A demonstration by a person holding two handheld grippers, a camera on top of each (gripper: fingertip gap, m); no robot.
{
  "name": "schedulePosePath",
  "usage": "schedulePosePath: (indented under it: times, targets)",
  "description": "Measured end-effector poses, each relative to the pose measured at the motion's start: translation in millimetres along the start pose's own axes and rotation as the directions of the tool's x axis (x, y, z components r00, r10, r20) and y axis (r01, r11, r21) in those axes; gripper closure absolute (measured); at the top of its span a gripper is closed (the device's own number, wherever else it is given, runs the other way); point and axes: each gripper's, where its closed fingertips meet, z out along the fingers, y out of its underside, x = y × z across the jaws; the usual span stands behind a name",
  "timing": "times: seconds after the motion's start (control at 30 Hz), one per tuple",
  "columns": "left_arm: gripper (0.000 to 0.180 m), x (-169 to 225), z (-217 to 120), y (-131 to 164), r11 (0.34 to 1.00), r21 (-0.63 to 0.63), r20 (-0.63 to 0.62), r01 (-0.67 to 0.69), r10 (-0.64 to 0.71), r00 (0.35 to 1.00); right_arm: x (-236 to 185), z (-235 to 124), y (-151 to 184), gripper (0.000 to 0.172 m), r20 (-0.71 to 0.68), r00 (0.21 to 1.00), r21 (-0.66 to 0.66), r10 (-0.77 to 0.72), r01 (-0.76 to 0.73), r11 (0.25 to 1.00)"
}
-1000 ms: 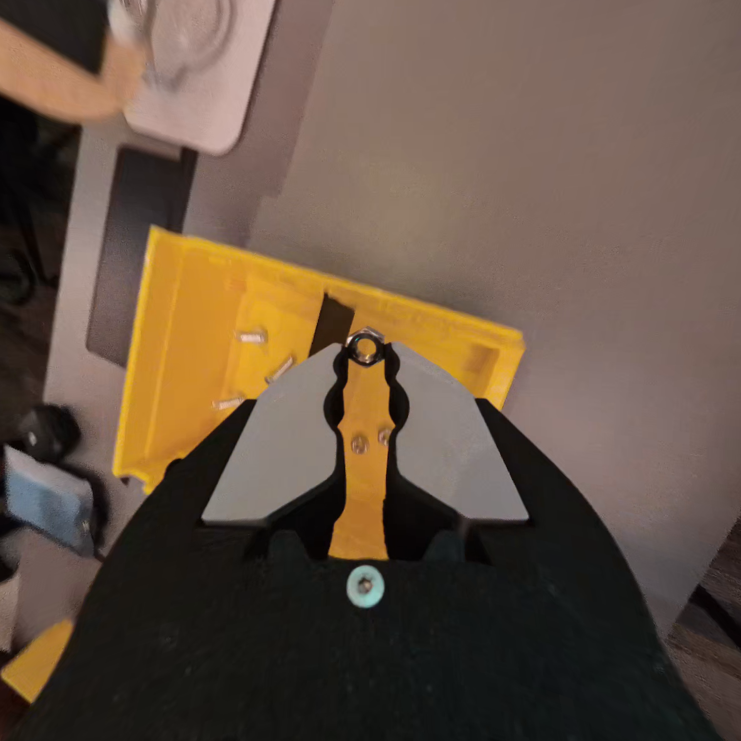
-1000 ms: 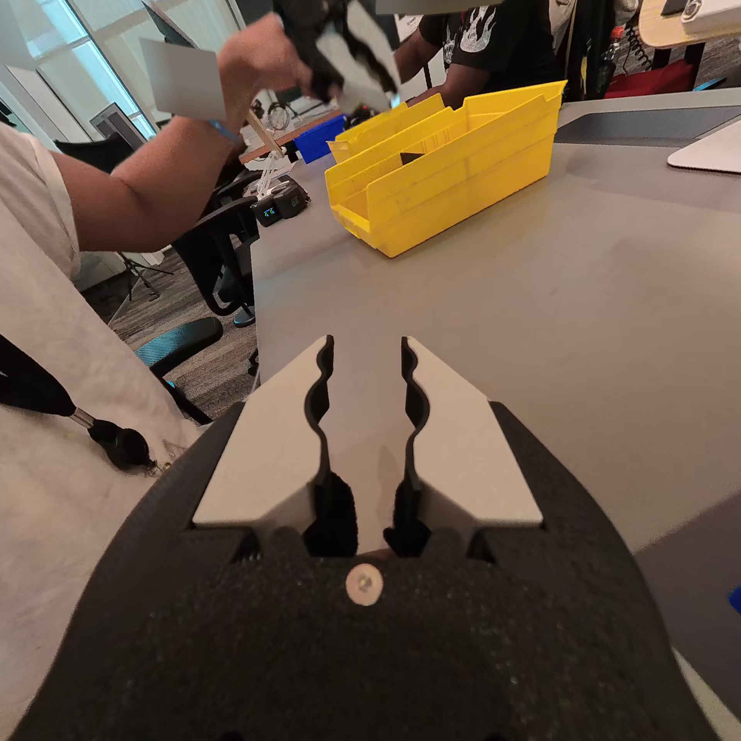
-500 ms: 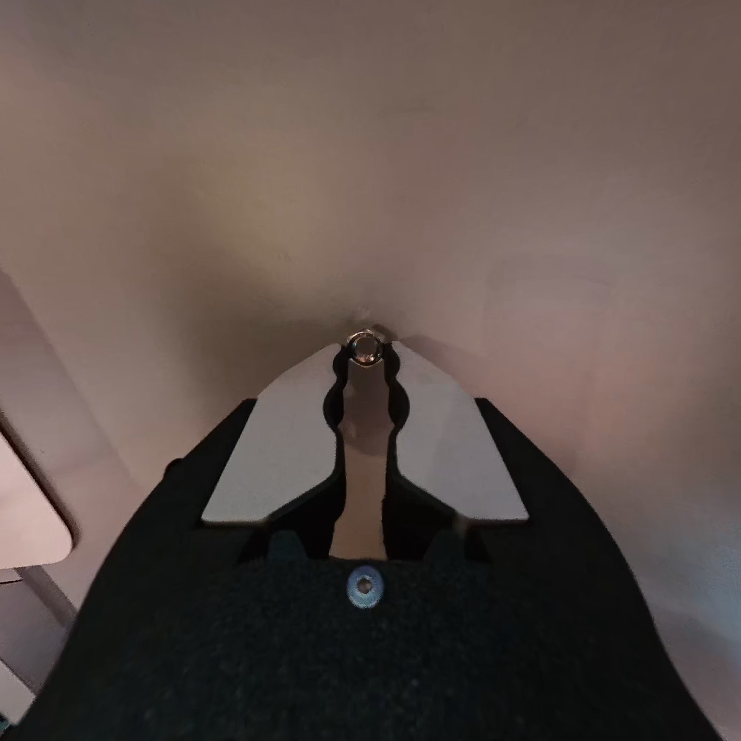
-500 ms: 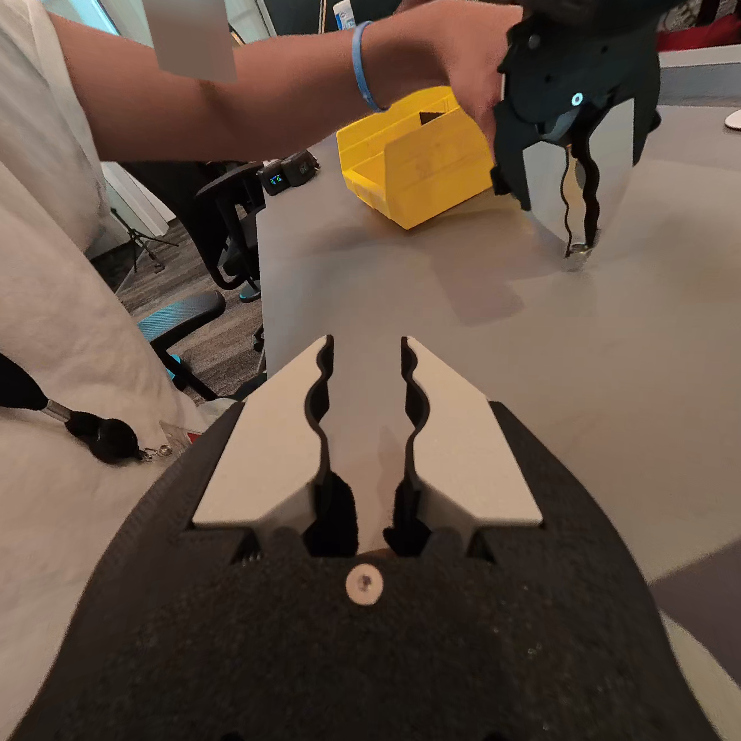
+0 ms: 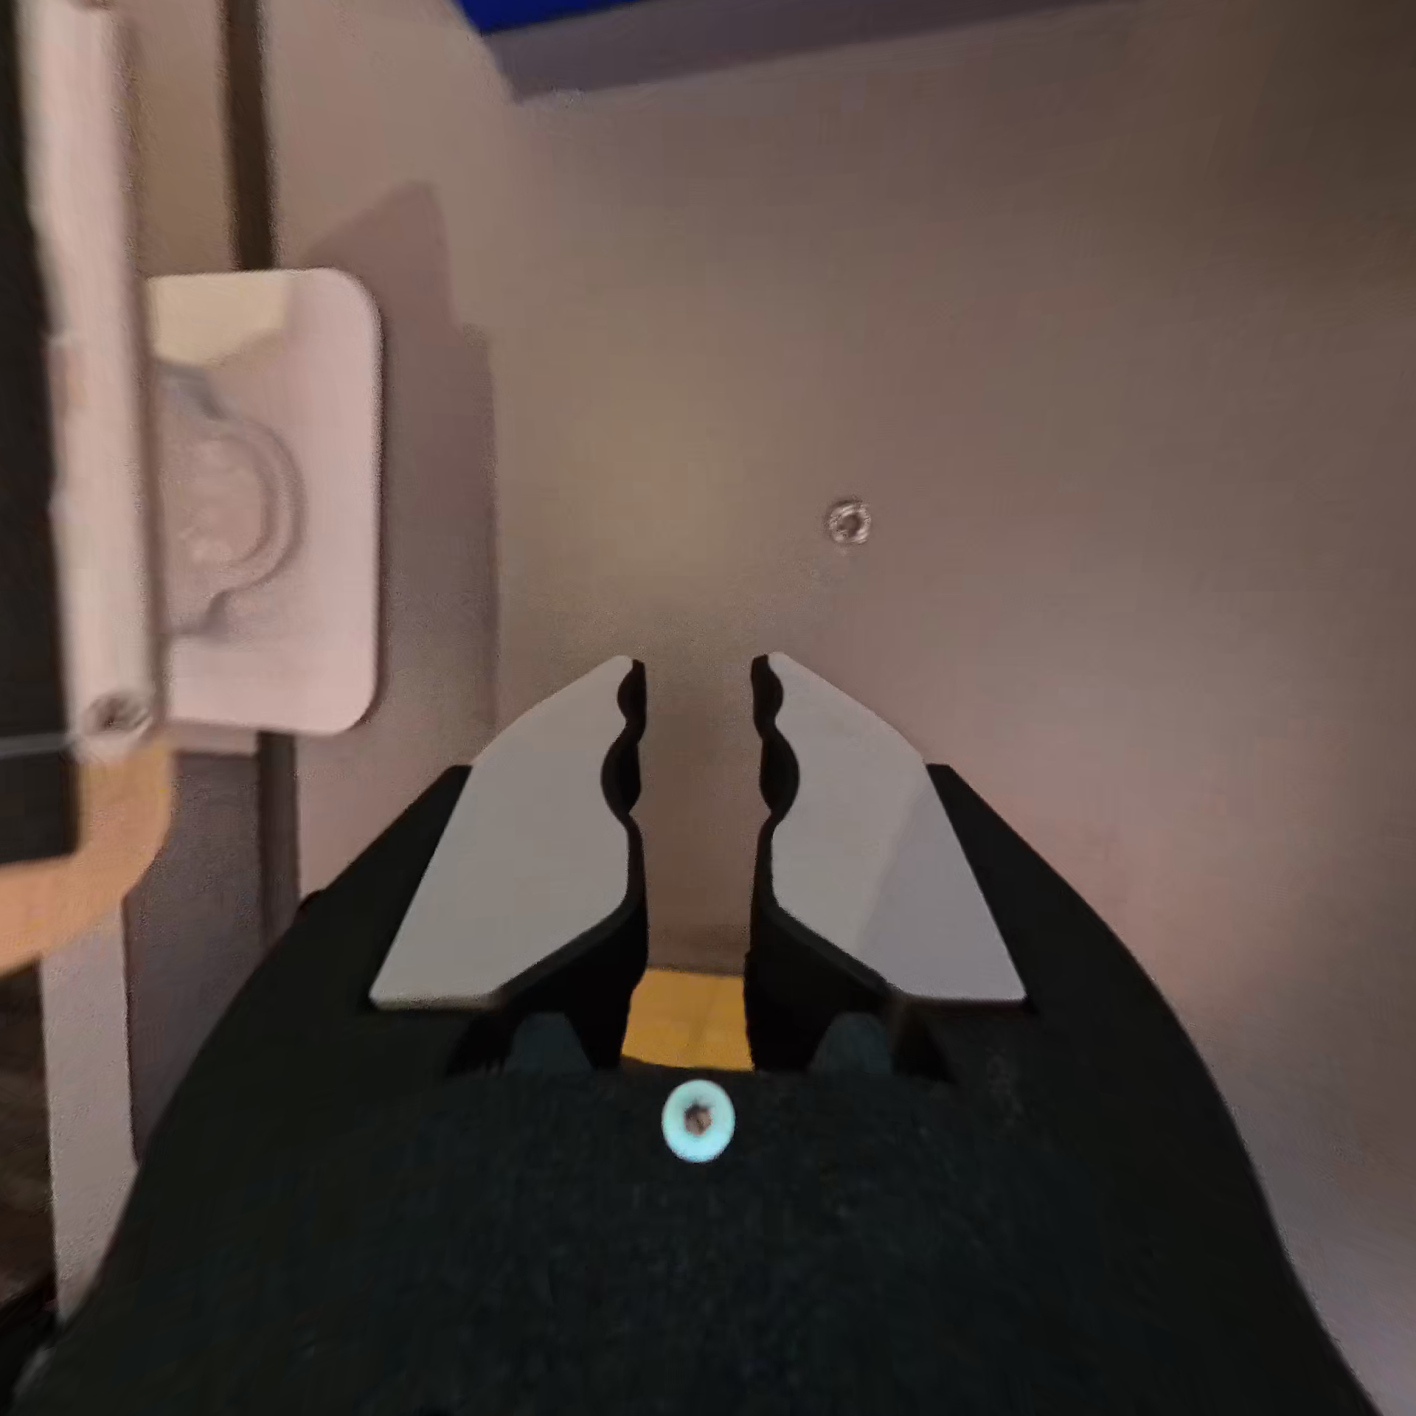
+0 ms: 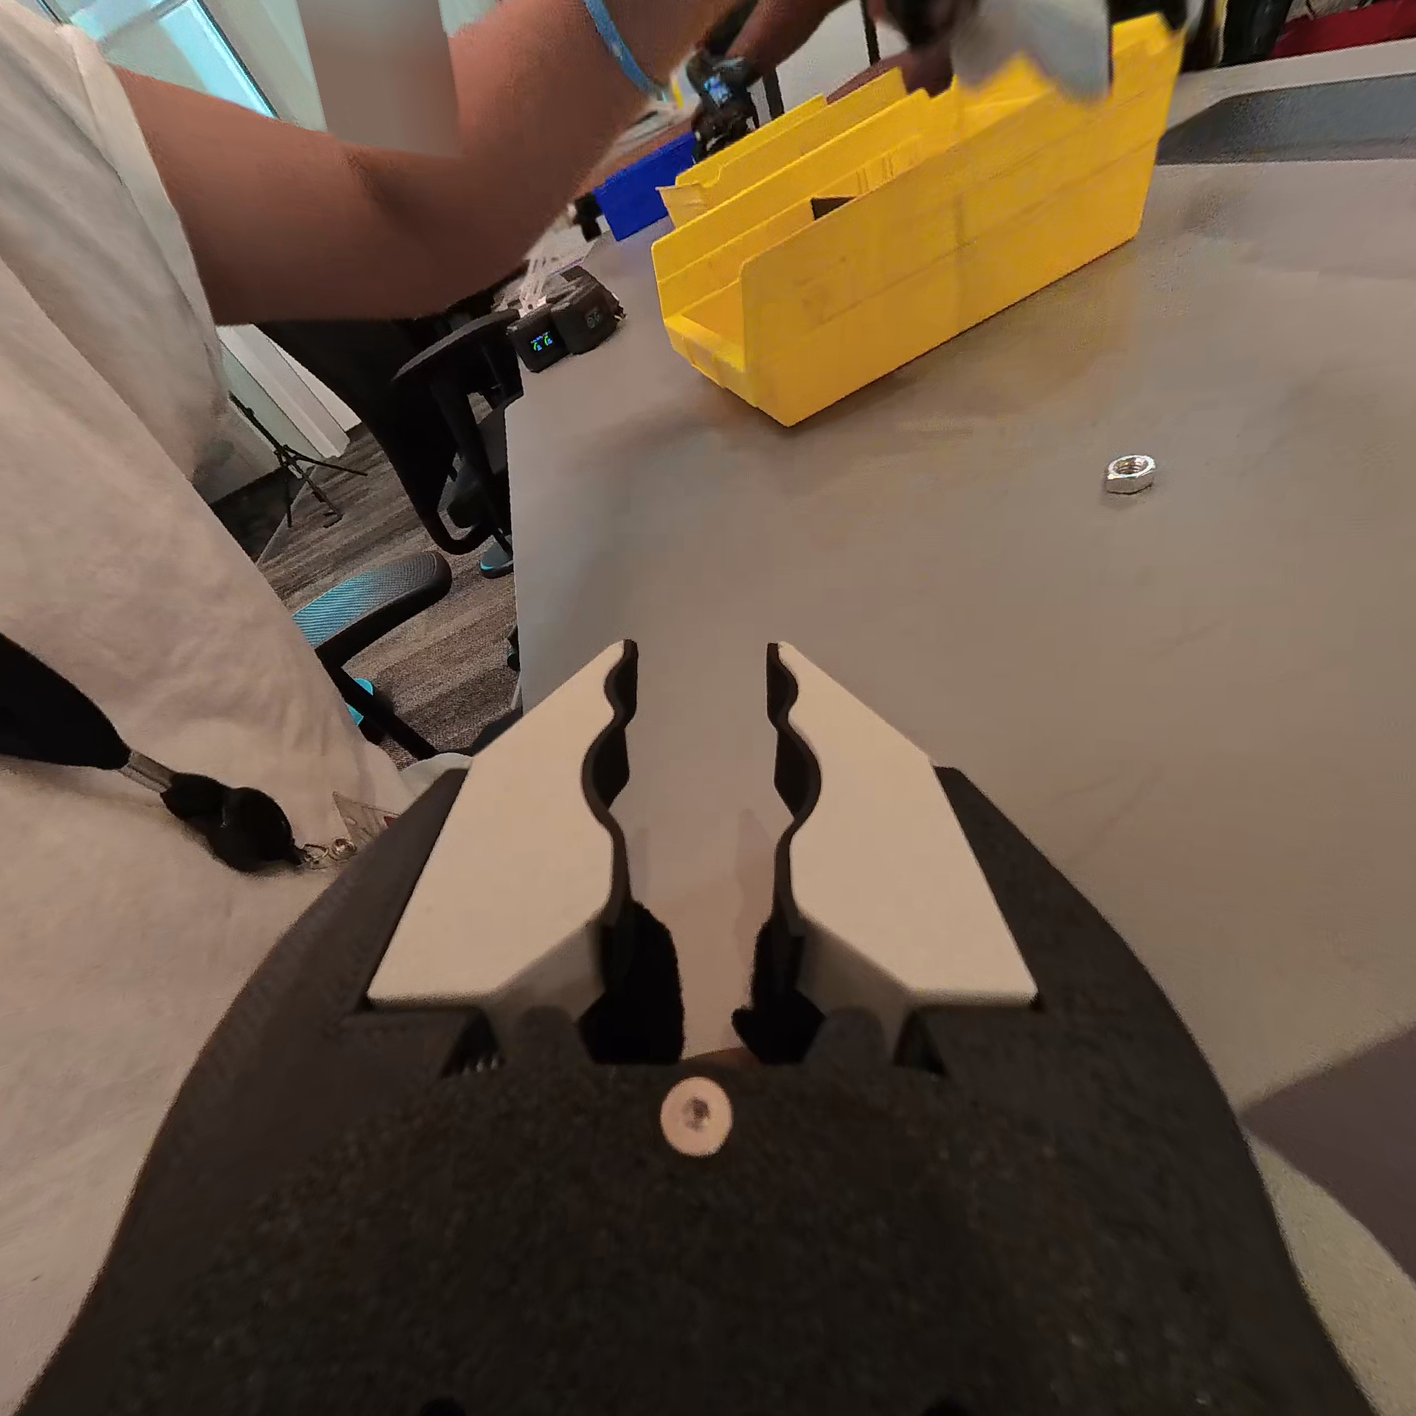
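Two handheld tools are hovering over a plain grey worktop (image 6: 958, 689).

The left tool (image 5: 699, 674) is looking straight down at the worktop. Its two pale fingers (image 5: 552, 827) are standing apart with only bare grey surface showing between them, so nothing is in its grasp. A small silver hex nut (image 5: 848, 522) is lying flat on the worktop, ahead of the fingertips and a little to their right, clear of both. A sliver of a yellow bin (image 5: 686, 1011) is showing behind the fingers, close to the tool body. Along the far left, a white rounded block (image 5: 306, 498) with a blurred clear part on it is sitting near the worktop's edge, and a blue strip (image 5: 613, 15) is crossing the top.

The right tool (image 6: 699, 663) is sitting low near the worktop's near edge, its fingers (image 6: 881, 843) also parted and clamping nothing. The same nut (image 6: 1129, 473) is lying well ahead and to its right, near the middle of the worktop. Beyond it, a long yellow bin (image 6: 919, 260) is resting toward the far left corner, with a blue bin (image 6: 644, 184) behind it. A person's arm (image 6: 383, 191) in a blue wristband is reaching across above the bin. A black office chair (image 6: 398, 598) is standing past the worktop's left edge.
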Motion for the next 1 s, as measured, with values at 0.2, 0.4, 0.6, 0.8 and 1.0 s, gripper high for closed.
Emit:
schedulePosePath:
  times: [0.2,0.4,0.6,0.8,1.0]
  targets:
    - [0.153,-90.2,-77.3,129.3,0.926,-0.067,0.261,0.371,-0.342,0.903,-0.9,7.2,2.5,0.138,0.020,1.000,-0.022,-0.003,0.003,1.000]
    - [0.152,-94.3,-23.2,213.4,0.819,-0.259,0.240,0.512,-0.459,0.856,-4.9,16.4,3.0,0.138,0.036,0.999,-0.032,-0.001,0.003,0.999]
    - [0.170,-90.2,-6.7,240.1,0.791,-0.327,0.257,0.518,-0.453,0.854,-1.3,13.0,2.3,0.138,0.021,1.000,-0.019,0.012,-0.011,1.000]
    - [0.171,-85.5,-60.4,198.4,0.834,-0.061,0.256,0.549,-0.518,0.816,7.2,8.9,-16.6,0.138,0.016,0.999,0.061,0.039,-0.040,0.997]
    - [0.171,-1.0,-133.8,37.3,0.711,0.582,-0.026,0.396,-0.471,0.882,24.7,27.0,-68.2,0.138,0.021,0.995,0.188,0.095,-0.097,0.977]
